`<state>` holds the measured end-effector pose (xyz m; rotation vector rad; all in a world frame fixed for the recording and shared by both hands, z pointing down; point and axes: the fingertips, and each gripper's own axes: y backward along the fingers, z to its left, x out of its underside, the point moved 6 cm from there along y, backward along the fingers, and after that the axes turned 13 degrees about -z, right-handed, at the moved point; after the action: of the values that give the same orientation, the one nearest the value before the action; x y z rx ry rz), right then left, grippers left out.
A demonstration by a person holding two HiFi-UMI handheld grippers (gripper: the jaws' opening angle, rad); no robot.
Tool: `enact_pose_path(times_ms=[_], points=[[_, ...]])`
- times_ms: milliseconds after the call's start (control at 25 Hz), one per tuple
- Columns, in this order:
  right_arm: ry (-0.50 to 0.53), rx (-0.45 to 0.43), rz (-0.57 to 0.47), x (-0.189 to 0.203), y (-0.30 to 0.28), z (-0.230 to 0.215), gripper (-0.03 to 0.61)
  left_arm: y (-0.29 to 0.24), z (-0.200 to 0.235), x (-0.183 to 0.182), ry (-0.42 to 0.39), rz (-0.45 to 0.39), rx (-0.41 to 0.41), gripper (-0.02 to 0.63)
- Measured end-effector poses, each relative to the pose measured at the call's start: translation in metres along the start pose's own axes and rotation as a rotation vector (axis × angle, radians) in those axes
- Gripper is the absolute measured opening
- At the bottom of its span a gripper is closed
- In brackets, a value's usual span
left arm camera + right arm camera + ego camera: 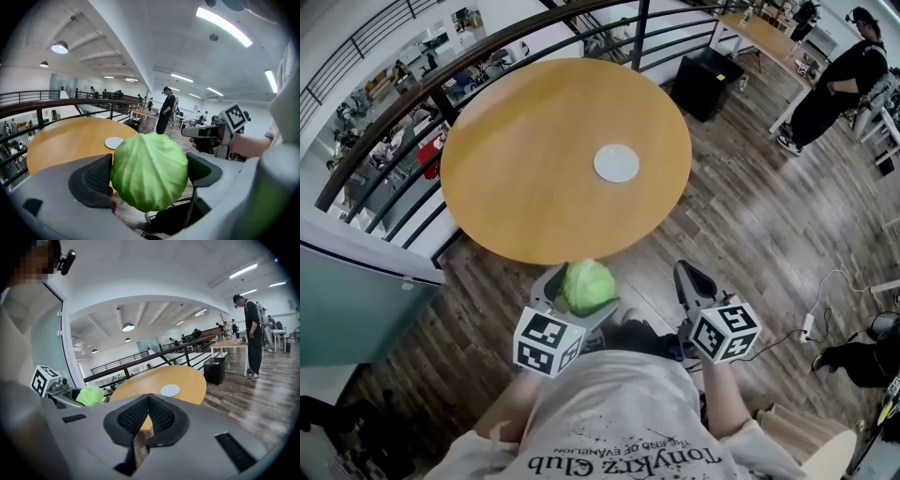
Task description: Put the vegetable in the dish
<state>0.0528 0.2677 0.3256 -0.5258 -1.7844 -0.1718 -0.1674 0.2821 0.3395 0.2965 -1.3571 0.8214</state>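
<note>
A round green cabbage (587,286) sits clamped in my left gripper (579,292), held in the air just off the near edge of the round wooden table (534,131). In the left gripper view the cabbage (149,171) fills the gap between both pads. A small white dish (617,162) lies on the table right of centre, also seen as the dish (114,142) and the dish (170,390). My right gripper (692,278) hovers beside the left one, shut with nothing in it; its pads (161,416) touch at the tips.
A black railing (412,94) curves round the table's far side. A black bin (708,82) stands on the wood floor beyond the table. A person in black (839,84) stands at the far right near a desk (759,33). A cable and power strip (811,323) lie on the floor.
</note>
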Motion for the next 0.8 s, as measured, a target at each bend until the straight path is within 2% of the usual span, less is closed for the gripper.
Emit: enact_pose_path(times_ms=[280,800], points=[[-0.019,0.011,0.016,0.001,-0.019,-0.01,0.021,-0.013,0.018,-0.004,0.037,0.001,0.004,0.483],[-0.014,-0.037,0.028,-0.034,-0.093,-0.095,0.021,-0.114,0.048,-0.039,0.04,0.011,-0.055,0.483]])
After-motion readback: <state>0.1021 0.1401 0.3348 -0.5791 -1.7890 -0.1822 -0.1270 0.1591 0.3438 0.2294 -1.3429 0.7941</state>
